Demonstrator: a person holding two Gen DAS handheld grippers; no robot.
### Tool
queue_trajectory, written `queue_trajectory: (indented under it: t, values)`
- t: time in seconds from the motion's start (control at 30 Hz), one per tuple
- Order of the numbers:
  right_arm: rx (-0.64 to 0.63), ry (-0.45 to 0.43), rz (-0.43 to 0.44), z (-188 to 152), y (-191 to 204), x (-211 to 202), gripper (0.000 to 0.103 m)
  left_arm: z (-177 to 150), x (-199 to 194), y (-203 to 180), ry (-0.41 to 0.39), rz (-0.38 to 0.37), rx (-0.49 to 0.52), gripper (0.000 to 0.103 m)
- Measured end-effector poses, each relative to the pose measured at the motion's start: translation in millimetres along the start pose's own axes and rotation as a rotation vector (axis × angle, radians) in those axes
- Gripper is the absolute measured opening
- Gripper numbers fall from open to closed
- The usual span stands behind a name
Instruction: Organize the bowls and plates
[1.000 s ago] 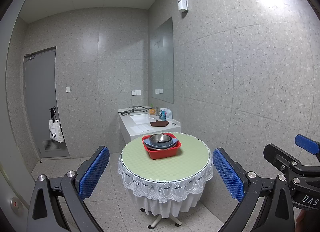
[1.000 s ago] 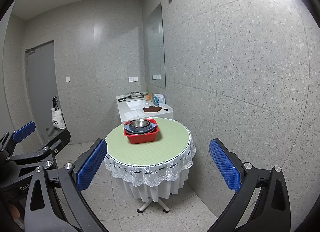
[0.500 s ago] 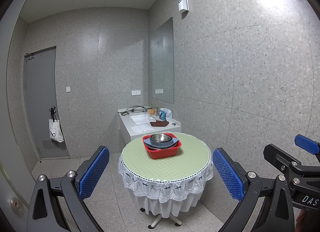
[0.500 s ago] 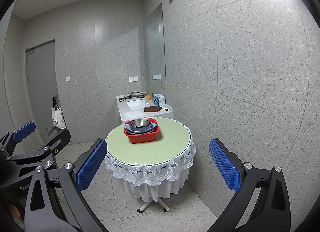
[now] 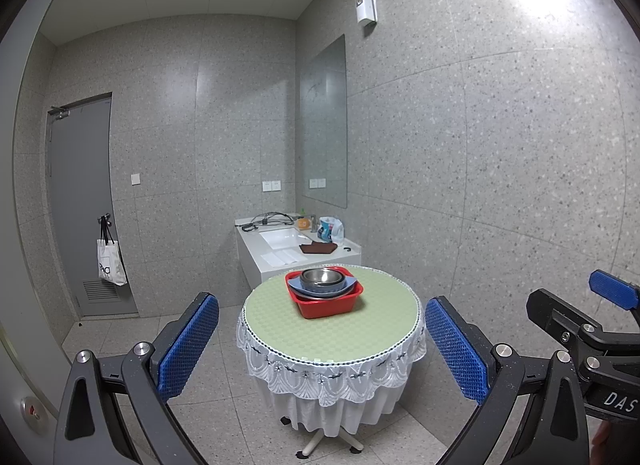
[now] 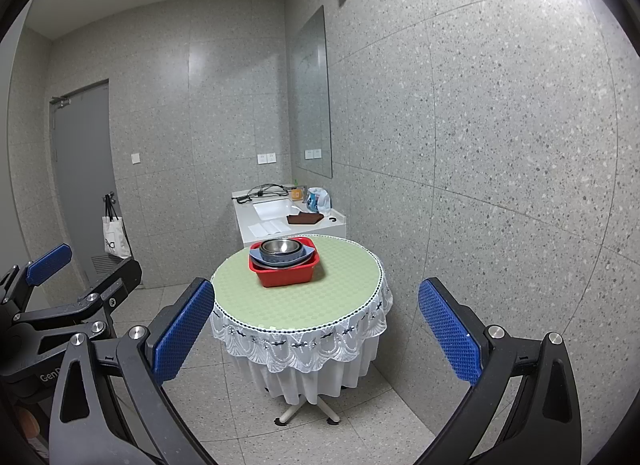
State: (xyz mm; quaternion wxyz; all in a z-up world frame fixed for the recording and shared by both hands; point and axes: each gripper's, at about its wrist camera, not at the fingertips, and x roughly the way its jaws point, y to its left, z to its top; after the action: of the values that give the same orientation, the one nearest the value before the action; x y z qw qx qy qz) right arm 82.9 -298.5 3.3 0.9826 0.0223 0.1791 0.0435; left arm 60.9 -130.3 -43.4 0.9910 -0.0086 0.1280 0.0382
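I have both tools up and well short of the table point(image 5: 332, 325), looking across open floor at it. The left tool point(image 5: 320, 341) is released, its blue pads spread wide with nothing between them; the right tool point(image 6: 316, 329) is equally released and empty. I read this as an approach stance: jaws already spread so either one can slip over a rim once I close in.

The dishes are all gathered in one place, a red tub point(image 5: 325, 299) sitting on the green cloth a little past the table's centre, toward the far side where the white sink counter point(image 5: 296, 243) stands against the wall. Inside the tub lies a blue plate point(image 5: 320, 285), and nested on it is a steel bowl point(image 5: 322, 277), mouth up. There may be another dish under the bowl, but at this range I cannot separate the layers.

The tub is roughly rectangular and sits turned on the table, one corner pointing near and slightly right, so its long axis runs diagonally from near-right to far-left. The blue plate's pointed ends stick out along a left-right line, overhanging the tub's rim on the right.

My judgement is that nothing has been sorted yet. The bowl sits on top, so it seems the natural first lift, and the near green surface is bare for laying pieces out.
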Motion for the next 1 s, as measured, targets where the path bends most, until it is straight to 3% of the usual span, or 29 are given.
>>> queue_trajectory:
  t: [1.0]
  values:
    - [0.001, 0.007, 0.0, -2.3, 4.5, 4.0, 0.103, -2.2, 7.7, 6.6, 0.008, -0.004, 0.003, 0.102]
